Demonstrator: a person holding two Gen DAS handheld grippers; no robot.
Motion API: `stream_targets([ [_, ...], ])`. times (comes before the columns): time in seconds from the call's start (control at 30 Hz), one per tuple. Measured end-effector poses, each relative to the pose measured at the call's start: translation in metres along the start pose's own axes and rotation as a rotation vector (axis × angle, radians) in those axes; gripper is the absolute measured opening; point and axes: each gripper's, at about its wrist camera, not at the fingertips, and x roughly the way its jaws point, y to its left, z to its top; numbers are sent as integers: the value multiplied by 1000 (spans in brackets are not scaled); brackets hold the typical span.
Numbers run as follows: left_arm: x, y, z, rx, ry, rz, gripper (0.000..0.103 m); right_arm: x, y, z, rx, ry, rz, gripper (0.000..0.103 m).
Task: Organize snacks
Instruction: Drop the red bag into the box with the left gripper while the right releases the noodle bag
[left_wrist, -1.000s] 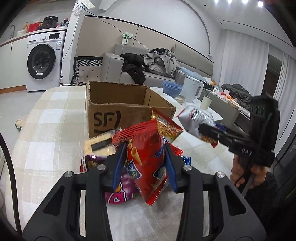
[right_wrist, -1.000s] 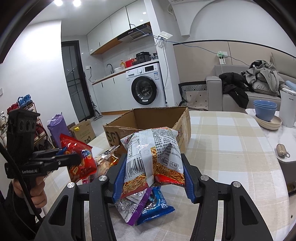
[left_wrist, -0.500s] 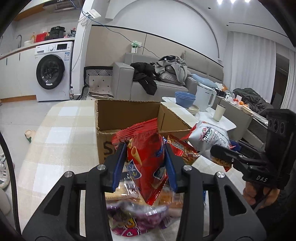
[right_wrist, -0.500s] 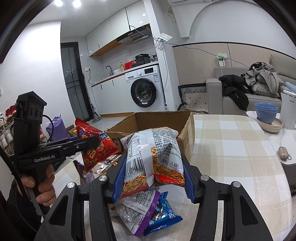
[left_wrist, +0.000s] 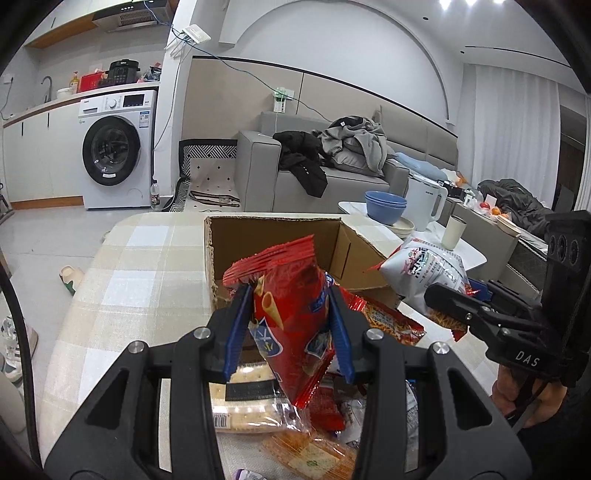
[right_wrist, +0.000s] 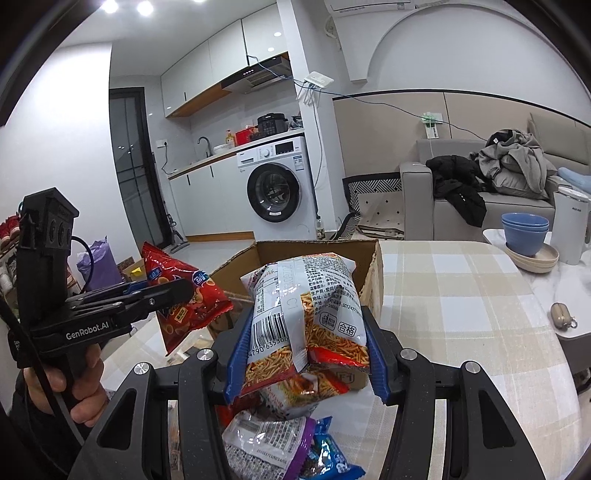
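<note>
Left wrist view shows the left claw pinching a red snack bag at center frame before the seemingly empty cardboard box, the right claw pinching a noodle-snack bag, more packets left below on the surface.

I see the cardboard box open at the top, its inside looking bare, so I have room to pass in from above. Its near wall stands between my two loaded grippers and that opening. Loose packets crowd the table on the near side. To the left, checked cloth lies bare; far right, bowls and a kettle block.
</note>
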Motion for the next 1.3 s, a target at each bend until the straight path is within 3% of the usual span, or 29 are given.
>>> stream_targets([
  [0.43,29,16,27,-47,4,26,38,25,11,15,-11,30,0,54],
  [0.73,56,17,35,-23,38,46,38,48,8,25,3,66,-20,55],
  [0.9,72,22,37,-44,86,39,39,47,6,30,16,45,-44,66],
  [1.1,71,31,31,-63,91,39,69,30,0,23,9,41,-48,82],
  [1.13,70,30,30,-60,94,40,80,25,-2,21,13,42,-37,87],
  [1.3,52,27,14,-39,90,32,86,12,-15,10,24,70,-24,98],
])
